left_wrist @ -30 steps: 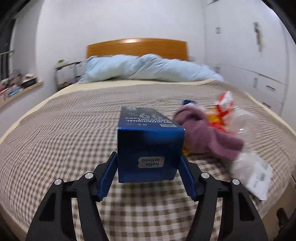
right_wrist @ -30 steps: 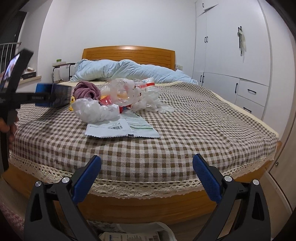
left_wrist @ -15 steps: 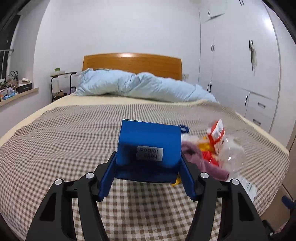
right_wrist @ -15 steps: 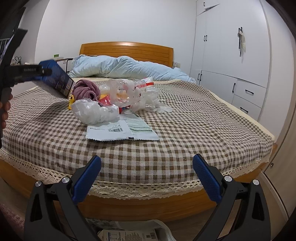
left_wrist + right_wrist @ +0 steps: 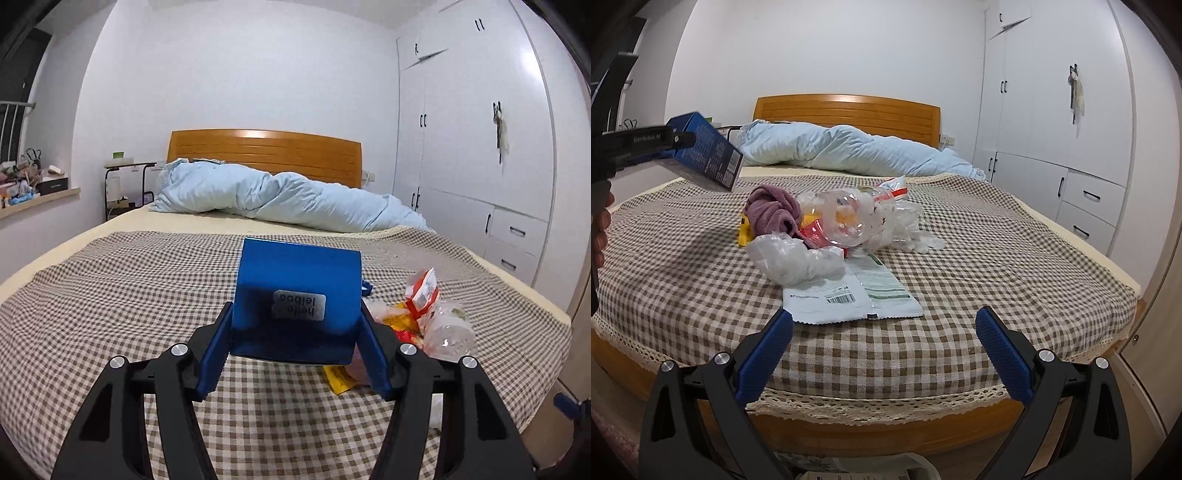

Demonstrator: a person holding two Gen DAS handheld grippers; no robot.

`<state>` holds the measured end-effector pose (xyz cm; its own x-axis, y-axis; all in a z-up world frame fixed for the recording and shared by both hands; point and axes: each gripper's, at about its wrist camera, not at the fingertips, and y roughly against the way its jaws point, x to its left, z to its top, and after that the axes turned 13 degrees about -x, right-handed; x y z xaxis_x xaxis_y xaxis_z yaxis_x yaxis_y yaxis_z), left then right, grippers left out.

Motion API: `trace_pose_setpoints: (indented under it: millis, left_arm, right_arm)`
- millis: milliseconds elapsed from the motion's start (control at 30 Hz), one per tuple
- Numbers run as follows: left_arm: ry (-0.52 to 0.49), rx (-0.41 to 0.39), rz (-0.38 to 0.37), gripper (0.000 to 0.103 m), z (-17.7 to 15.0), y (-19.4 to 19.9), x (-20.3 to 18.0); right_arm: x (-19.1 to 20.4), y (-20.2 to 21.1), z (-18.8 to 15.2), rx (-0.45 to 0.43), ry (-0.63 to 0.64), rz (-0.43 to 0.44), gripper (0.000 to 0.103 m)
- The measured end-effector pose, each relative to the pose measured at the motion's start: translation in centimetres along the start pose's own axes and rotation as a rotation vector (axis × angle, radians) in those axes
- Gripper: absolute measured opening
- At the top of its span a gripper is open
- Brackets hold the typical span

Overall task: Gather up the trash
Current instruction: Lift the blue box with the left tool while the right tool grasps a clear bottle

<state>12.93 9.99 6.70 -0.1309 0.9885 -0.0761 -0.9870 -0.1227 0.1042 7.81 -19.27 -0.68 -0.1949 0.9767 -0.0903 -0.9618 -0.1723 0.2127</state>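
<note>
My left gripper (image 5: pixel 295 350) is shut on a blue cardboard box (image 5: pixel 298 301), lifted clear above the checked bedspread (image 5: pixel 110 306). From the right wrist view the same box (image 5: pixel 709 151) hangs in the air at the far left, tilted, with a hand below it. A heap of trash lies on the bed: a crushed clear plastic bottle (image 5: pixel 846 218), a purple cloth (image 5: pixel 774 210), a white plastic bag (image 5: pixel 792 258), a flat white pouch (image 5: pixel 849 297) and red and yellow wrappers (image 5: pixel 421 291). My right gripper (image 5: pixel 884 354) stands open off the bed's foot, holding nothing.
A light blue duvet (image 5: pixel 280 199) is bunched by the wooden headboard (image 5: pixel 266 149). White wardrobes with drawers (image 5: pixel 1060 122) line the right wall. A side table (image 5: pixel 125 184) stands left of the bed. A bag with paper inside (image 5: pixel 849 469) sits on the floor below my right gripper.
The left gripper has risen with the blue box and tipped upward, so the box now hangs above the bedspread. The right gripper has risen slightly and stays open.
</note>
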Motion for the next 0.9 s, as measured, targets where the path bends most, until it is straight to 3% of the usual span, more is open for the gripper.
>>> trace_pose_setpoints:
  millis: [367, 567, 733, 900]
  left_arm:
    - [0.093, 0.006, -0.037, 0.060, 0.1, 0.1, 0.7]
    - [0.119, 0.020, -0.044, 0.060, -0.1, -0.3, 0.7]
    - [0.114, 0.040, -0.044, 0.060, -0.5, -1.0, 0.8]
    - [0.123, 0.041, -0.041, 0.060, -0.3, -1.3, 1.0]
  right_arm:
    - [-0.1, -0.4, 2.0, -0.033, -0.002, -0.017, 0.095]
    - [0.4, -3.1, 7.5, -0.047, -0.025, 0.019, 0.095]
    - [-0.4, -8.5, 11.4, 0.060, -0.171, 0.034, 0.095]
    - [-1.7, -16.9, 11.3, 0.330, -0.391, 0.051, 0.095]
